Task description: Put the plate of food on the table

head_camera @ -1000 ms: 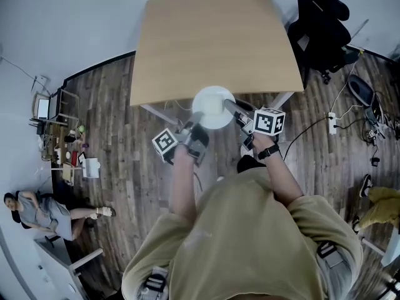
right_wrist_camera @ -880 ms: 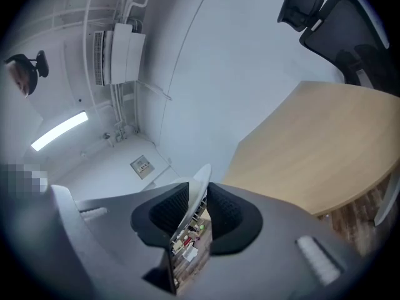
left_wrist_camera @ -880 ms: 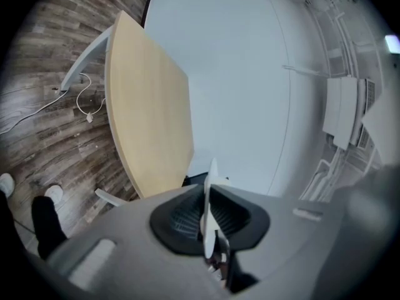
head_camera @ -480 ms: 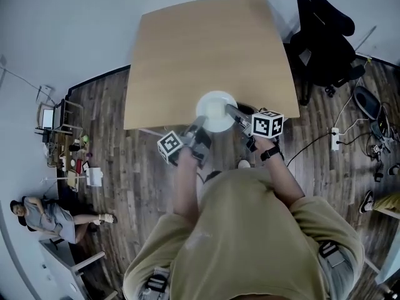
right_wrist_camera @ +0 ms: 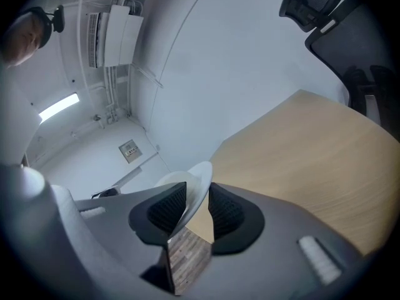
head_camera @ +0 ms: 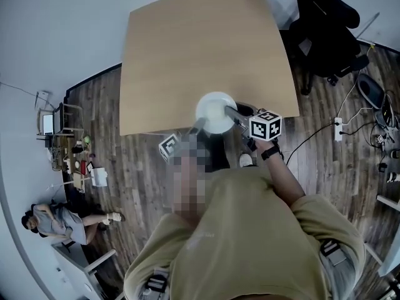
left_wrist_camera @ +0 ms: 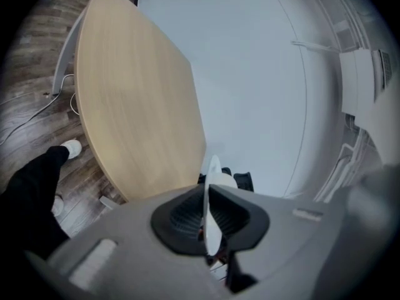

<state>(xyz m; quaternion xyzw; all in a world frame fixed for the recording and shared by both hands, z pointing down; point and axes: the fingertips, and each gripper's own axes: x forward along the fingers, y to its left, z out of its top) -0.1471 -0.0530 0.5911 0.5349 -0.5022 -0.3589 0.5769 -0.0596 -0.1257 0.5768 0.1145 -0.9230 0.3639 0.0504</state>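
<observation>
A white plate [head_camera: 215,111] sits over the near edge of the light wooden table [head_camera: 200,49]; what lies on it does not show clearly. My left gripper [head_camera: 197,127] comes in from the near left and is shut on the plate's rim [left_wrist_camera: 209,212], its pads pinching the rim edge-on. My right gripper [head_camera: 231,112] reaches in from the near right. Its jaws are opening, the plate's rim [right_wrist_camera: 195,189] stands between them, and a gap shows beside the right pad [right_wrist_camera: 226,210]. The table top [right_wrist_camera: 312,149] stretches ahead of both grippers.
A black office chair [head_camera: 325,24] stands at the table's right corner. A power strip [head_camera: 339,130] and cables lie on the wooden floor at right. A person [head_camera: 53,220] sits on the floor far left beside small clutter [head_camera: 75,164].
The plate and both grippers have moved forward from in front of the table to over its near edge. The table now fills more of the head view.
</observation>
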